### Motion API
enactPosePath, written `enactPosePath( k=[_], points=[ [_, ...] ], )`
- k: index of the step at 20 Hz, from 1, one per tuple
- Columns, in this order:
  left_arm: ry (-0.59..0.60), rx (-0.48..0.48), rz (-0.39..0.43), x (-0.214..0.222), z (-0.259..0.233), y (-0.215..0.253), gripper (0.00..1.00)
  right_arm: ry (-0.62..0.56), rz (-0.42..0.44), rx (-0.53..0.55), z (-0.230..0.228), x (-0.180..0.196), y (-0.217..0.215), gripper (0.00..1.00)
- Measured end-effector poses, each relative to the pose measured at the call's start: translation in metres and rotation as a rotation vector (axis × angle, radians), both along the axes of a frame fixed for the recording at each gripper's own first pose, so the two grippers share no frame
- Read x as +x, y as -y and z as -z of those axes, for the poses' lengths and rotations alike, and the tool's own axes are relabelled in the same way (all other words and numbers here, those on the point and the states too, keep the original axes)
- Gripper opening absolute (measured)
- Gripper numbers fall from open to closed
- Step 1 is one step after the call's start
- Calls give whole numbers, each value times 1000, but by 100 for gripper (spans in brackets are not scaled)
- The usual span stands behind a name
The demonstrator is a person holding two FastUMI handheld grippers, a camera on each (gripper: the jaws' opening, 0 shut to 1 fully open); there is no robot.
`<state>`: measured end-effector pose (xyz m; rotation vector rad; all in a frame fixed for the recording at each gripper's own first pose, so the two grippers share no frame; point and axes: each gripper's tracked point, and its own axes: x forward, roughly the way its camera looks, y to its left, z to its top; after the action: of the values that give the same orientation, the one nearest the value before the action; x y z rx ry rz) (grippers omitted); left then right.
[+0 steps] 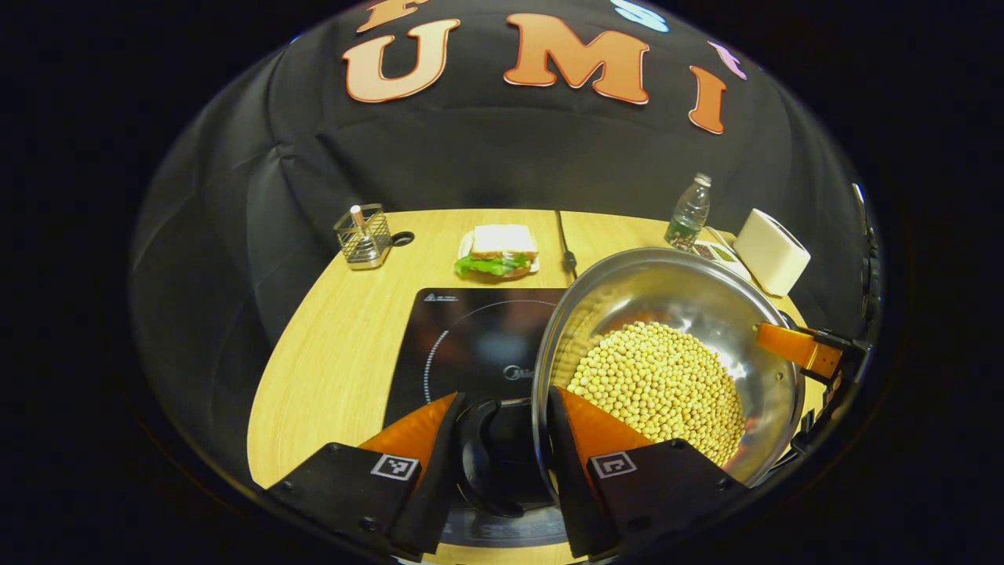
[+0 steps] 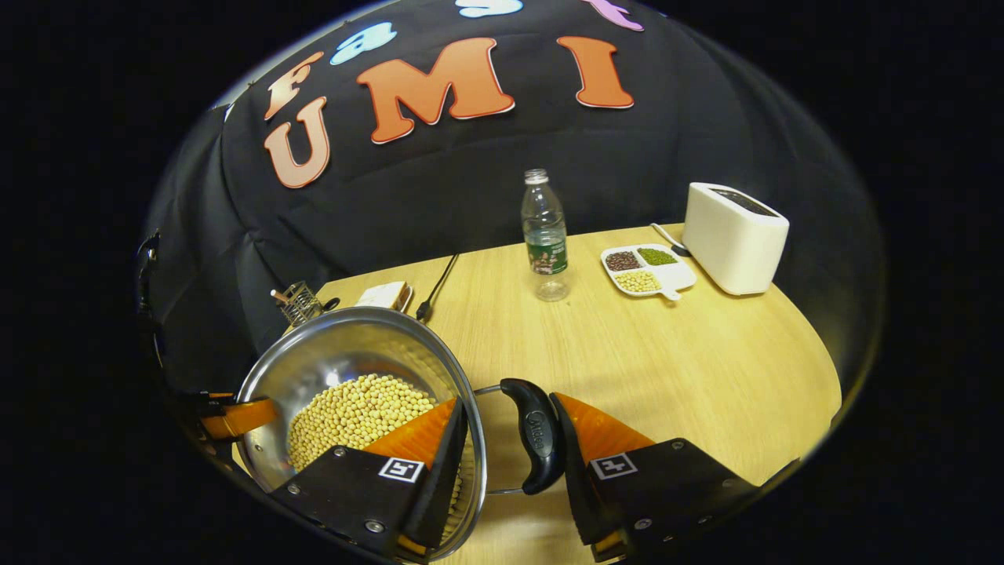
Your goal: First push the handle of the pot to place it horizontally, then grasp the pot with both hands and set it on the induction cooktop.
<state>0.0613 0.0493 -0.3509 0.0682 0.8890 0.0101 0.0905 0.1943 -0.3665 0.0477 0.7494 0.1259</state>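
The induction cooktop (image 1: 471, 345) lies bare on its left and middle glass; the pot (image 1: 667, 369) of yellow beans (image 1: 659, 384) overhangs its right edge. Behind the cooktop, open wood reaches a sandwich (image 1: 498, 251) and a black cable (image 1: 566, 251), with a wire holder (image 1: 362, 235) at the far left corner. Right of the pot, the table (image 2: 667, 353) offers a broad open lane — obstacles stand only along the back: a water bottle (image 2: 544, 235), a divided dish (image 2: 647, 271) and a white toaster (image 2: 733, 235), the last two close together.

Pot (image 1: 690, 290) shiny polished metal; table (image 2: 627, 353) matt wood grain; cooktop (image 1: 471, 337) glossy black.
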Motion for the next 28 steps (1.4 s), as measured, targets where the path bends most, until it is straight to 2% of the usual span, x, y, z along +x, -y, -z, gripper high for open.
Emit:
enactPosePath(
  k=[10, 15, 17, 18, 19, 25, 27, 28],
  points=[
    [-29, -1, -47, 8, 6, -75, 64, -55, -40, 21, 26, 13, -71, 63],
    [-29, 6, -51, 22, 13, -90, 66, -70, -49, 23, 35, 24, -94, 63],
    [-31, -4, -49, 27, 19, -99, 65, -67, -53, 13, 36, 27, -98, 63],
    [-30, -2, -42, 29, 20, -100, 64, -63, -54, 7, 35, 27, -99, 58],
    [-24, -5, -37, 33, 22, -101, 66, -58, -54, 4, 36, 29, -100, 63],
    [-16, -32, -30, 41, 28, -104, 63, -59, -61, 8, 36, 31, -100, 63],
    [-13, -35, -41, 38, 27, -104, 68, -61, -62, 25, 33, 32, -100, 65],
    [5, -27, -45, 41, 22, -104, 67, -41, -54, 29, 26, 35, -99, 63]
  ],
)
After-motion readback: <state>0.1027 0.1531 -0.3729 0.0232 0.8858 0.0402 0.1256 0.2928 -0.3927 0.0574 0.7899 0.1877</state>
